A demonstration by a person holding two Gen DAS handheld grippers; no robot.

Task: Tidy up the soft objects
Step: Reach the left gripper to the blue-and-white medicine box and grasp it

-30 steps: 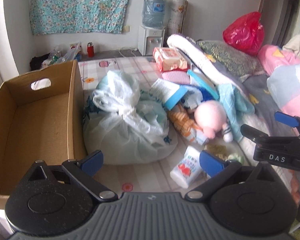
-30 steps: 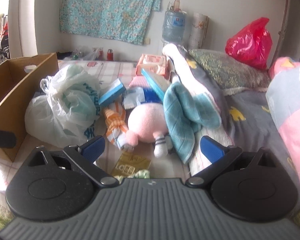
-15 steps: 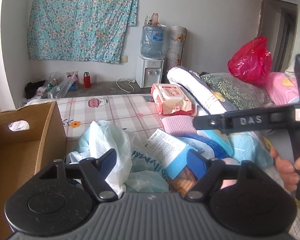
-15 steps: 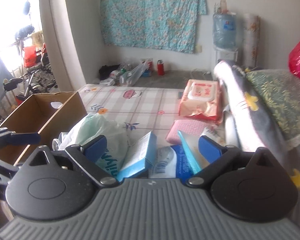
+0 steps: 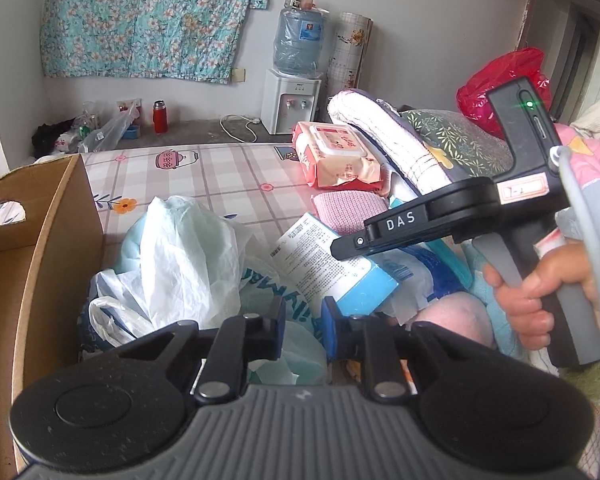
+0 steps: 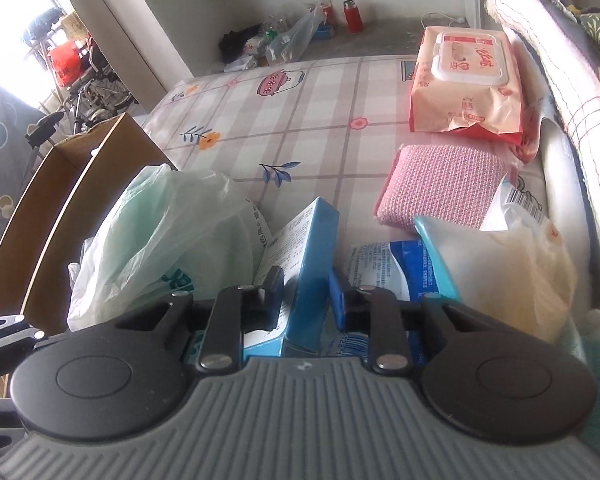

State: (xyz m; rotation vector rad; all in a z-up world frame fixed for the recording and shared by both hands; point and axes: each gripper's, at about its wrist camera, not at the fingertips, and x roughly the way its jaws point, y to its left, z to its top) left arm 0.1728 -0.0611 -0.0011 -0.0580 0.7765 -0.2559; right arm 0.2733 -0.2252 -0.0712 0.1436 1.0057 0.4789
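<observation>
The plastic bag (image 6: 156, 236) lies between the cardboard box (image 6: 60, 208) on its left and the carton (image 6: 308, 256) on its right

A teal floral cloth (image 5: 152, 16) is hanging on the wall. The checked sheet (image 6: 300, 120) is showing pink teapots and orange flowers. A pink knitted pad (image 6: 440, 188) is lying beside an orange-pink wipes pack (image 6: 464, 80), a blue box (image 6: 308, 264) and a pale green plastic bag (image 6: 160, 232).

Bed with a checked floral sheet (image 6: 300, 128) carries the clutter: cardboard box (image 5: 40, 240) at its left edge, tied plastic bag (image 5: 180, 256) just beside the box. Blue-white carton (image 6: 308, 248) leans by the bag; pink knitted cloth (image 6: 440, 188) lies flat, wet-wipes pack (image 6: 464, 80) beyond it, folded quilt (image 6: 548, 76) along the right side.
</observation>
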